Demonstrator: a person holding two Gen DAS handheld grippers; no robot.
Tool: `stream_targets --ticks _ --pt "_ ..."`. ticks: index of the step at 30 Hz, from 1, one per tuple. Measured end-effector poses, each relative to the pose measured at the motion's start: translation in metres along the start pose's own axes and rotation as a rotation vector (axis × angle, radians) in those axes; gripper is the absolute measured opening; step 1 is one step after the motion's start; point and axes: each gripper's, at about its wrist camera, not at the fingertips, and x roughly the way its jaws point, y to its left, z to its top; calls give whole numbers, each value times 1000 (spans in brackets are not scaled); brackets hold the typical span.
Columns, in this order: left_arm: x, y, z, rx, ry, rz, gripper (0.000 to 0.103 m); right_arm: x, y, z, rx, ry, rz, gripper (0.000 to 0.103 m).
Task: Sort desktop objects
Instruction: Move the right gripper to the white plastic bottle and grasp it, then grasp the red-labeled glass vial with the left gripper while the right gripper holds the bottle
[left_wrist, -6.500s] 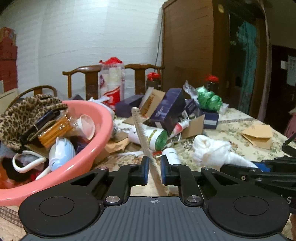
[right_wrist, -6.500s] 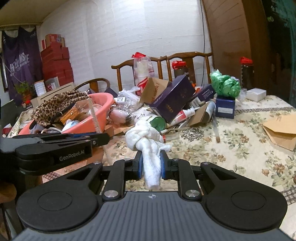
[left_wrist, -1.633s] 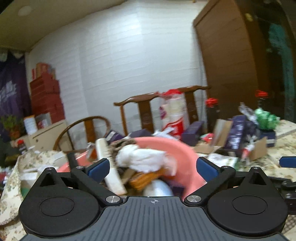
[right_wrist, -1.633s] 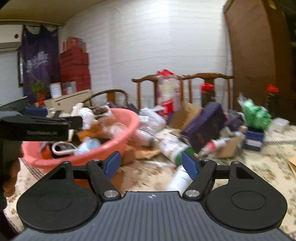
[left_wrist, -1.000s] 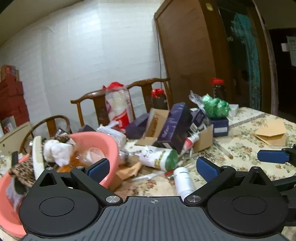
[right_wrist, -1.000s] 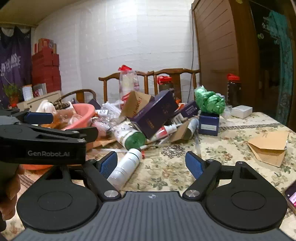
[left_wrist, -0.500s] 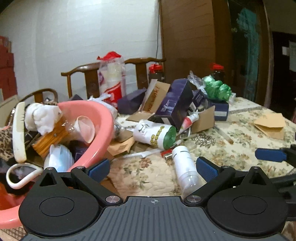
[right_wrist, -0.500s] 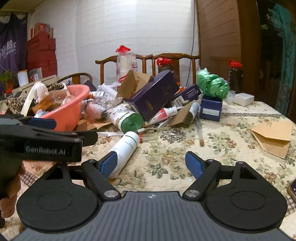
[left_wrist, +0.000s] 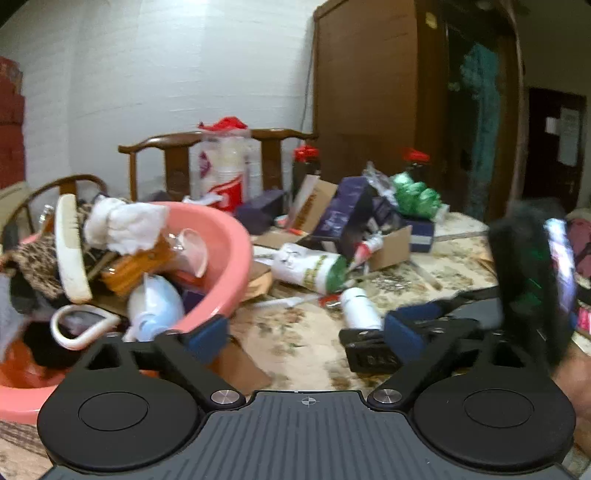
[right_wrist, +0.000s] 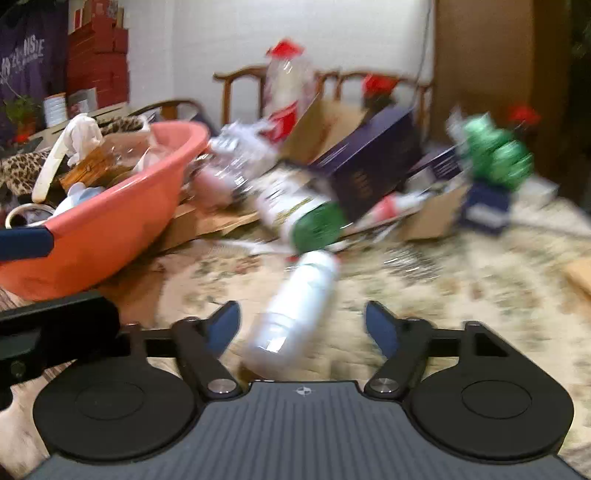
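Observation:
A white bottle (right_wrist: 295, 306) lies on the floral tablecloth, its near end between the open fingers of my right gripper (right_wrist: 302, 325); it also shows in the left wrist view (left_wrist: 358, 308). My left gripper (left_wrist: 308, 334) is open and empty, beside the pink basin (left_wrist: 231, 258). The basin holds a white cloth (left_wrist: 122, 221), a comb (left_wrist: 70, 251) and several other items; it also shows in the right wrist view (right_wrist: 110, 225). The right gripper's body (left_wrist: 436, 332) crosses the left wrist view at right. The right wrist view is blurred.
A white jar with a green lid (left_wrist: 314, 267) lies behind the bottle. Purple boxes (left_wrist: 343, 218), cardboard boxes (left_wrist: 391, 243), a green bag (left_wrist: 415, 195) and a tall red-capped bottle (left_wrist: 219, 173) crowd the far table. Wooden chairs (left_wrist: 162, 155) stand behind.
My right gripper has moved forward and down, so the white bottle now lies between its fingers. The left gripper has shifted a little; both stay open.

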Motion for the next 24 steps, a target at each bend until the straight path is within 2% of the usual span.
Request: stream_targets --ticks 1,2,4,7,12,16,19,22,24 --pt "1 0 0 5 9 1 91 12 -3 4 39 62 32 53" --pt "3 1 -1 1 19 -13 97 20 -9 6 87 106 40 51" --pt "5 4 -2 -31 28 -45 103 22 -17 6 113 100 59 48" --pt "9 -3 -2 -12 24 -25 103 13 -26 0 144 91 68 39" --pt "21 -21 -1 56 34 -3 103 -8 -27 -16 0 40 -108 39" --pt "42 -39 -2 116 66 28 103 -26 -57 -31 -11 17 -87 39" --pt "61 -51 0 136 91 28 103 -36 -79 -37 5 0 -147 39" --pt "83 -59 9 114 106 28 103 -40 -100 -42 39 -20 -188 39" --pt "101 -60 19 82 113 63 103 -39 -113 -45 84 -39 -152 39"
